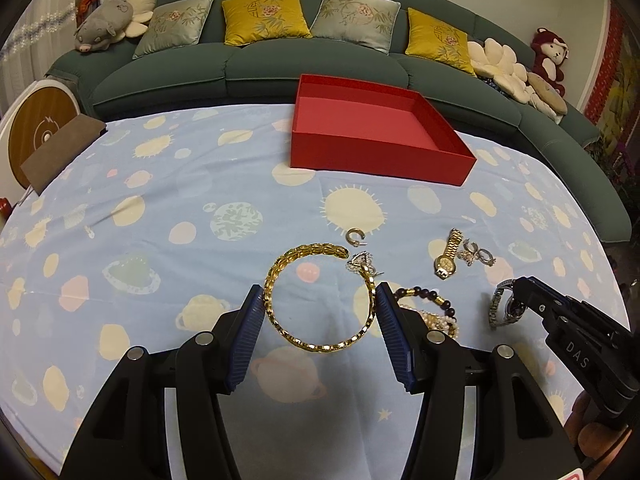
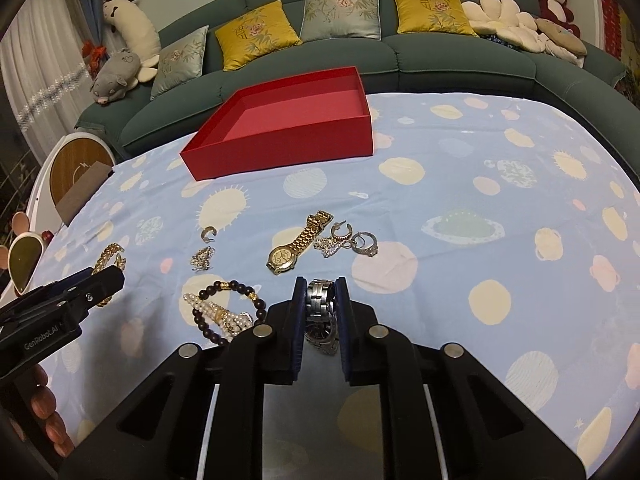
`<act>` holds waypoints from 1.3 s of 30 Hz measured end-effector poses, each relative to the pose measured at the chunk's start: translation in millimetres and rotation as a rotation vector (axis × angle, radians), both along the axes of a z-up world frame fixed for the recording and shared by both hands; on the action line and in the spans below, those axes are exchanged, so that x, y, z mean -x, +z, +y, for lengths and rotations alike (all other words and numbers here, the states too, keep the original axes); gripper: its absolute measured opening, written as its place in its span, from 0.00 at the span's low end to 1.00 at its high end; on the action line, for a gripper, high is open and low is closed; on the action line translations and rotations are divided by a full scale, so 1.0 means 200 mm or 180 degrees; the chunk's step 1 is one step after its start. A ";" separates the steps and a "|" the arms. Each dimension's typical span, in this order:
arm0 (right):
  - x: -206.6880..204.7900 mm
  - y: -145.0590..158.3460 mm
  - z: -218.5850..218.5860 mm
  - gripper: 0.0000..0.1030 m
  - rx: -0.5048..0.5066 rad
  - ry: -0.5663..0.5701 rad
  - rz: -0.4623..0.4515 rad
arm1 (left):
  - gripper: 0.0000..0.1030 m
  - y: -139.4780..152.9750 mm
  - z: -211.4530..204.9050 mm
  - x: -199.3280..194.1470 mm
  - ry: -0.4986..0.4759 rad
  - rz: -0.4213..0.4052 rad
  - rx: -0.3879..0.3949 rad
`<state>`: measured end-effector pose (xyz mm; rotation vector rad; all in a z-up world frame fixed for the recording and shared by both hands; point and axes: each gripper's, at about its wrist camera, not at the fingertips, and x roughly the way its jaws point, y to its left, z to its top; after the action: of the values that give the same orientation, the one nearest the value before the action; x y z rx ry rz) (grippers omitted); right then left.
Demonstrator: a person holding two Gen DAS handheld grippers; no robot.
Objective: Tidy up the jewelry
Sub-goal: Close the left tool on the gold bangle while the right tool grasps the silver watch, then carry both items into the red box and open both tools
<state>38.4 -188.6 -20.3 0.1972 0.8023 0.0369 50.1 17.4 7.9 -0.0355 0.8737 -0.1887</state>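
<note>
I'm pinching the gold bracelet (image 1: 320, 296) with my left gripper (image 1: 320, 300); my right gripper (image 2: 320, 292) is clamping the silver watch (image 2: 320, 312), red box (image 1: 384, 160) behind.

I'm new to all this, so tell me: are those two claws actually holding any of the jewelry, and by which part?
Yes. The left gripper pinches the gold bracelet across its opposite sides; the right gripper clamps the silver watch by its band.

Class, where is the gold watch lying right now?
In the right wrist view the gold watch lies on the tablecloth, just beyond the right gripper, left of the silver rings.
</note>
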 end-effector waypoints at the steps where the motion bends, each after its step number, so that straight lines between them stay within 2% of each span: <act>1: 0.01 0.02 0.00 0.13 -0.0011 0.0005 -0.0035 | 0.53 0.02 -0.01 0.00 -0.0011 -0.0026 0.0009; 6: 0.01 0.20 -0.01 0.13 -0.0123 0.0038 -0.0240 | 0.53 0.20 -0.04 -0.02 -0.0058 -0.0161 0.0090; 10: -0.06 0.43 -0.03 0.13 -0.0188 0.0144 -0.0470 | 0.53 0.40 -0.05 -0.11 -0.0086 -0.0437 0.0067; 15: -0.31 0.68 -0.06 0.13 -0.0154 0.0278 -0.0662 | 0.53 0.60 -0.10 -0.38 -0.0150 -0.0654 0.0020; 19: -0.59 0.75 -0.08 0.13 -0.0139 0.0275 -0.0737 | 0.53 0.65 -0.15 -0.66 -0.0139 -0.0723 -0.0032; 22: -0.82 0.74 -0.09 0.13 -0.0176 0.0269 -0.0700 | 0.53 0.60 -0.18 -0.90 -0.0126 -0.0656 -0.0082; 27: -1.15 0.63 -0.09 0.13 -0.0237 0.0272 -0.0566 | 0.53 0.45 -0.21 -1.22 -0.0080 -0.0503 -0.0151; 34: -1.51 0.39 -0.12 0.13 -0.0278 0.0142 -0.0278 | 0.53 0.20 -0.26 -1.55 -0.0003 -0.0232 -0.0188; 39: -1.66 0.25 -0.17 0.13 -0.0279 0.0078 -0.0092 | 0.53 0.07 -0.30 -1.67 0.0021 -0.0078 -0.0198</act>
<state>370.8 -222.6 30.3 0.2691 0.7750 0.0978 384.2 -42.6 22.2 0.0218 0.8544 -0.1556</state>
